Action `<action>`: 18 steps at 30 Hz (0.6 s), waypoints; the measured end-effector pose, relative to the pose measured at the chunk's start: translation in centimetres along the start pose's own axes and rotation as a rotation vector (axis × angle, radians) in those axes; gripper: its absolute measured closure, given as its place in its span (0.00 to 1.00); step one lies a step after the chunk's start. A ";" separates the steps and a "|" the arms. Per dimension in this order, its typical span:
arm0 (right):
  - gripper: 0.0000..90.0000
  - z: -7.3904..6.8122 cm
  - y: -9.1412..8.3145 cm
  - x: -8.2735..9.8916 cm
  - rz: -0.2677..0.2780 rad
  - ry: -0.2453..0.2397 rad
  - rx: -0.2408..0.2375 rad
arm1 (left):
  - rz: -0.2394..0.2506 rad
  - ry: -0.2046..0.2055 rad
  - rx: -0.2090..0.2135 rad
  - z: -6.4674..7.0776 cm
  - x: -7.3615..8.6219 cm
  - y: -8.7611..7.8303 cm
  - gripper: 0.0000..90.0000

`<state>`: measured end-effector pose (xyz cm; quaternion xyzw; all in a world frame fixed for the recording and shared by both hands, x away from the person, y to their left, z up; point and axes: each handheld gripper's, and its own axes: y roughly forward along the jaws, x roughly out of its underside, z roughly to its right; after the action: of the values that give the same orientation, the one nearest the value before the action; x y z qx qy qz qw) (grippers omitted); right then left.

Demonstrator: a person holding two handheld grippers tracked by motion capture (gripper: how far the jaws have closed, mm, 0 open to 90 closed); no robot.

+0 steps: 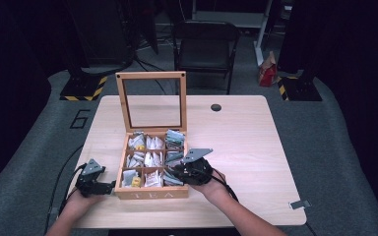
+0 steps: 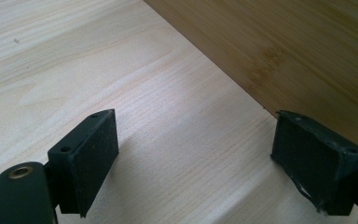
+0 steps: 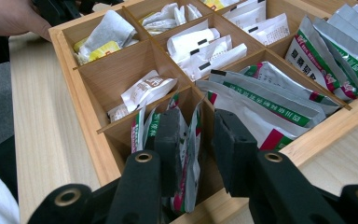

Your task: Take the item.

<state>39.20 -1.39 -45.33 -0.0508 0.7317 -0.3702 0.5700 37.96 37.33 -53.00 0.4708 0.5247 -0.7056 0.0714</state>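
So we've got the right hand-held gripper (image 3: 193, 140) dipped into the near right-hand compartment of the tea box (image 1: 150, 192), jaws narrowed around an upright green-and-white sachet (image 3: 189, 154), though we can't tell if the pads actually bite yet. Our left hand-held gripper (image 2: 193, 158) sits wide open and empty on the table (image 2: 74, 60) beside the box wall, probably steadying it.

One wooden tea box (image 1: 150, 194) is sitting on one table (image 1: 241, 142). The box is showing nine little rooms, three rows of three, and one open lid (image 1: 151, 102). Two grippers are showing: the left gripper (image 1: 109, 188) and the right gripper (image 1: 173, 171). One black chair (image 1: 204, 46) is standing behind. Tea bags are too many to count.
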 end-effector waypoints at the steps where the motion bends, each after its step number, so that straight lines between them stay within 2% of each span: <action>1: 0.81 0.0 0.0 0.0 -0.001 0.001 0.002 | 0.000 -0.001 0.000 0.0 0.0 0.0 0.16; 5: 0.84 0.0 0.1 0.0 -0.005 0.007 -0.002 | 0.000 0.000 0.000 0.0 0.0 0.0 0.16; 13: 0.86 -0.1 0.7 0.1 -0.026 -0.014 -0.009 | 0.001 0.000 0.000 0.0 0.0 0.0 0.16; 14: 0.86 -0.1 0.8 0.1 -0.025 0.000 -0.011 | 0.001 0.000 0.000 0.0 0.0 0.0 0.16; 16: 0.86 -0.1 0.9 0.2 -0.038 -0.005 -0.020 | 0.001 -0.001 0.000 0.0 0.0 0.0 0.16; 17: 0.86 -0.2 1.0 0.2 -0.037 0.011 -0.022 | 0.001 0.000 0.000 0.0 0.0 0.0 0.16; 18: 0.86 -0.1 1.0 0.2 -0.043 0.002 -0.029 | 0.001 -0.001 0.000 0.0 0.0 0.0 0.16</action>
<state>39.41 -0.72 -46.04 -0.0743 0.7362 -0.3719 0.5605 37.96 37.32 -53.01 0.4707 0.5247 -0.7057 0.0718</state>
